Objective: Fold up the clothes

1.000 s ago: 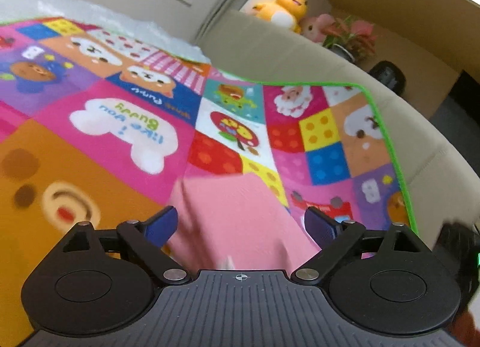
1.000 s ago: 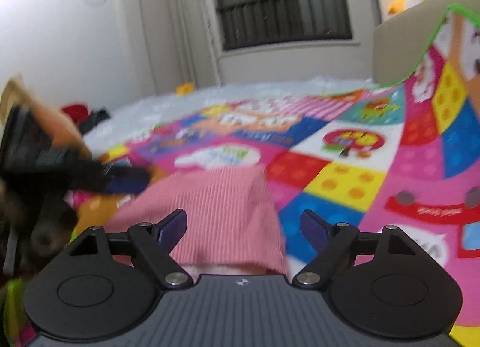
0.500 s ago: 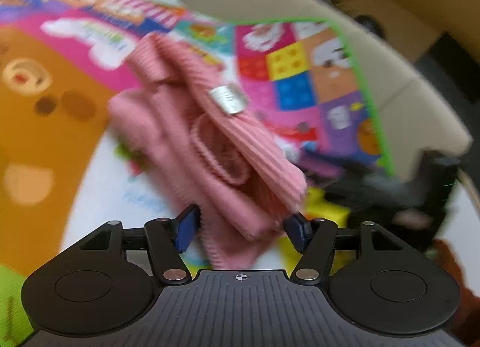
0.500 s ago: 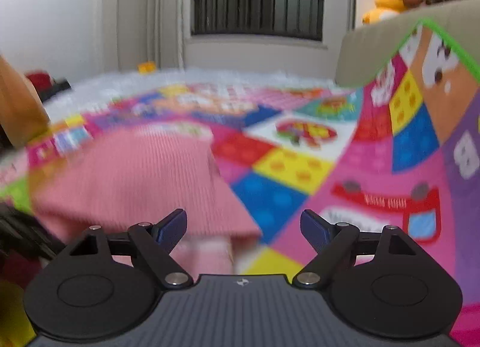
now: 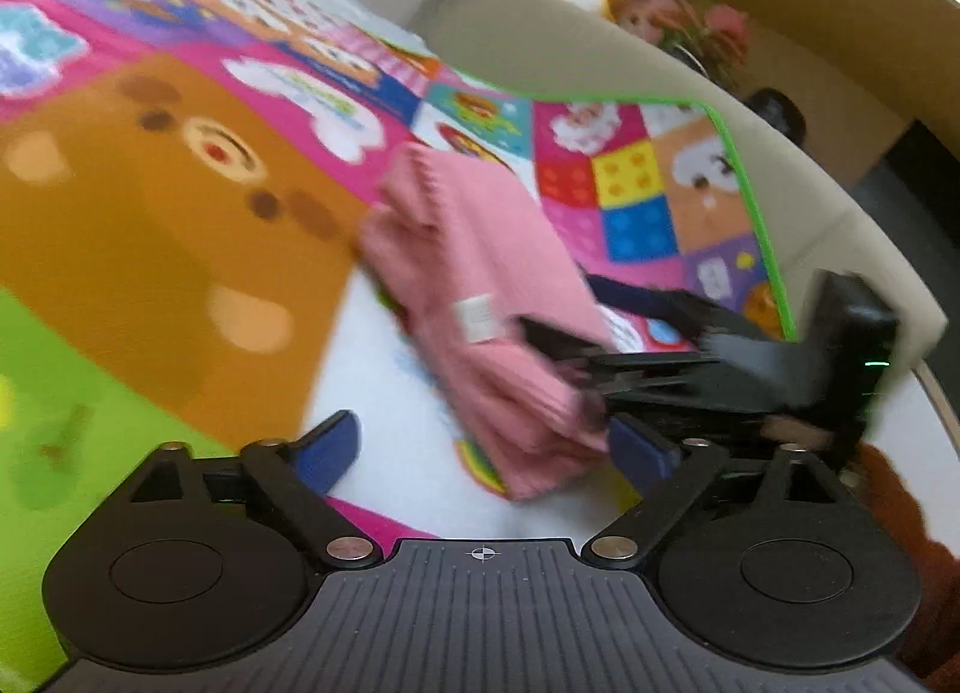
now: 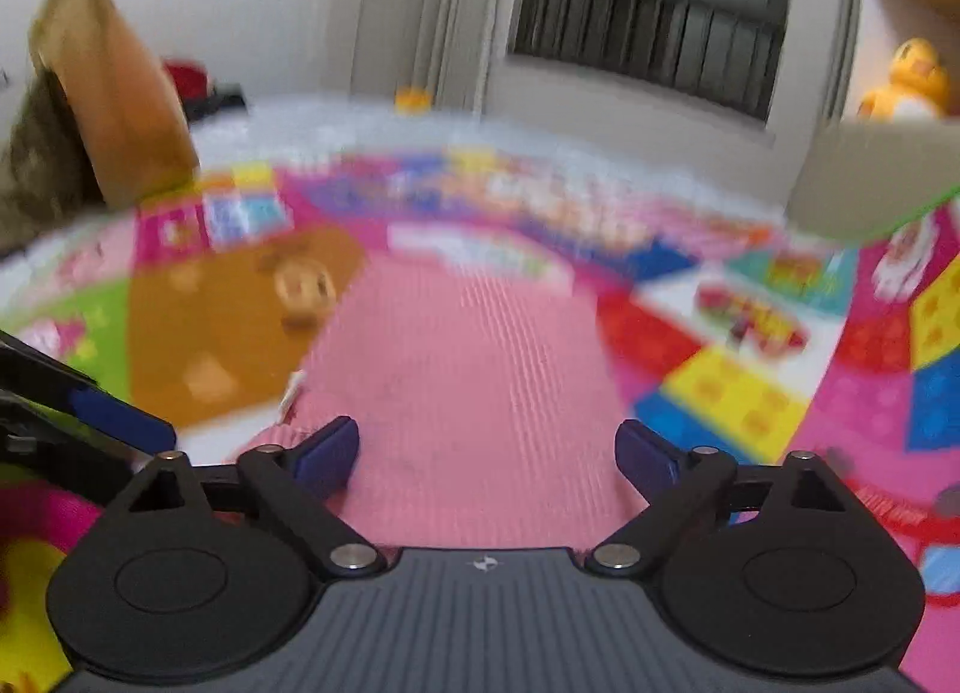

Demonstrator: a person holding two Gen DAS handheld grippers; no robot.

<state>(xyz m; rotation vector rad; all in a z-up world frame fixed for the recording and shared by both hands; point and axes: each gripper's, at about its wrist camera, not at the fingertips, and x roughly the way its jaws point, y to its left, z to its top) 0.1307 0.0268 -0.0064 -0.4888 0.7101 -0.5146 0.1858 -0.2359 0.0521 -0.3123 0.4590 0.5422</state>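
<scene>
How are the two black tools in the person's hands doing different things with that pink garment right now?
The left tool has only its right pad by the garment; the right tool straddles its edge. The left looks across the folded stack; the right looks along its flat ribbed top. Both are open, low over the play mat.

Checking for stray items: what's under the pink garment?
Around the pink garment, only the colourful play mat shows. Whatever lies directly beneath is covered.
</scene>
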